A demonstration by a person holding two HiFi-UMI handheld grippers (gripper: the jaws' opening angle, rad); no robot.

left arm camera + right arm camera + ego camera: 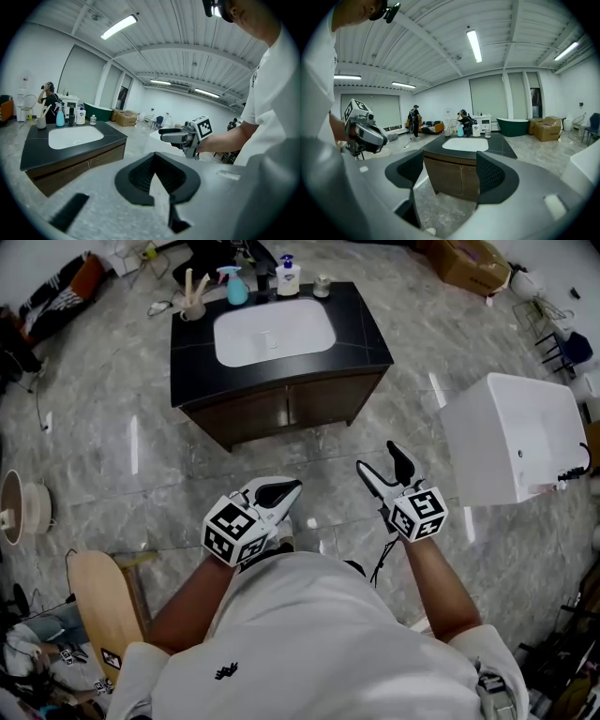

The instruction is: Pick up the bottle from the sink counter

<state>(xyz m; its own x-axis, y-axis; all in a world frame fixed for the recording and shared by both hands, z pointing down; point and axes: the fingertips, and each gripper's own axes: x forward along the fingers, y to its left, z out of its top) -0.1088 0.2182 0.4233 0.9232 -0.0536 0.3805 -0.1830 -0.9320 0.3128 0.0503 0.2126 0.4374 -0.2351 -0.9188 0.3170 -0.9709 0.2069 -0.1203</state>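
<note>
The black sink counter (361, 329) with its white basin stands across the floor from me. At its back edge are a white pump bottle (287, 276), a blue spray bottle (234, 285), a small jar (322, 285) and a cup of brushes (192, 301). Both grippers hang in front of my body, well short of the counter. My left gripper (291, 487) is shut with nothing in it. My right gripper (377, 457) is open and empty. The right gripper view frames the counter (506, 145) between the jaws, with the white bottle (476, 130) and blue bottle (460, 131) far off.
A white box-shaped unit (516, 437) stands to the right of the counter. A cardboard box (469, 261) lies at the back right. A wooden board (103, 601) and clutter lie at my left. Marble floor separates me from the counter. A person (414, 121) stands far behind.
</note>
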